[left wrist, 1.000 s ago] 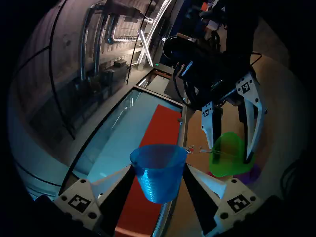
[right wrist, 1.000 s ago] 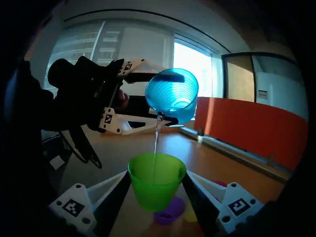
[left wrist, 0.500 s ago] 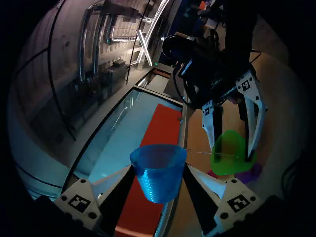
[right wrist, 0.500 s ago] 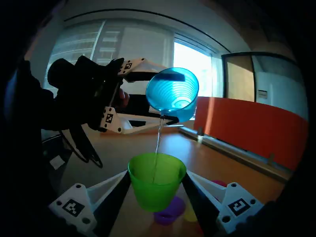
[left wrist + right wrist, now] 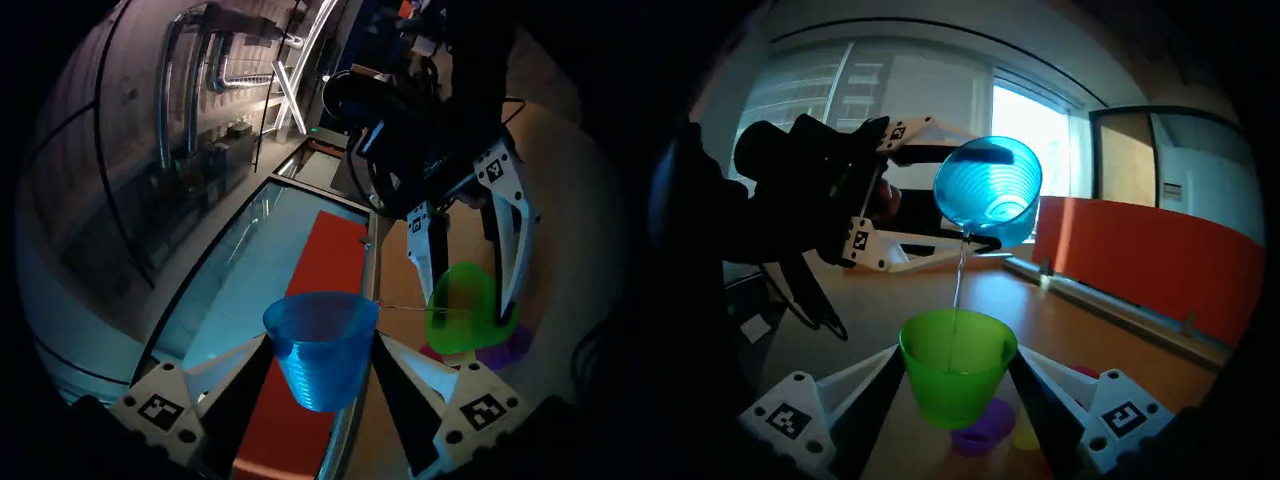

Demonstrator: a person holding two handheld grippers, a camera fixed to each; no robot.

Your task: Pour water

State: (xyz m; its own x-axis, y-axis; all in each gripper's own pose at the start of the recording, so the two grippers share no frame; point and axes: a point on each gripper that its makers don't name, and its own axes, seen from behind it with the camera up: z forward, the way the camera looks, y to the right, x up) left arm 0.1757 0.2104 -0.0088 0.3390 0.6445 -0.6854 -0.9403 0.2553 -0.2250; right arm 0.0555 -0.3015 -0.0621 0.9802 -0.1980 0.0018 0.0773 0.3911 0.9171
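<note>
Fingers of our left gripper pinch the blue cup from both sides, at about the middle of its wall. Our right gripper does the same with the green cup: one finger presses on each side, a little under the rim.

We hold the blue cup high and tipped, with its mouth turned toward the right gripper view. A thin stream of water falls from its lower lip into the green cup, which stands upright directly below, over the table. Some water is left at the bottom of the blue cup. A purple piece lies under the green cup; we cannot tell if they touch.

Both cups look like thin plastic, so we judge them light and a bit soft in the wall. Too strong a squeeze would bend the cup out of round, and too weak a grip may let the smooth, tapered wall slip down between the fingers. The middle of the wall seems the good place, as now. We expect the green cup to get heavier as it fills, so its grip must be firm. The pouring seems near its end.
</note>
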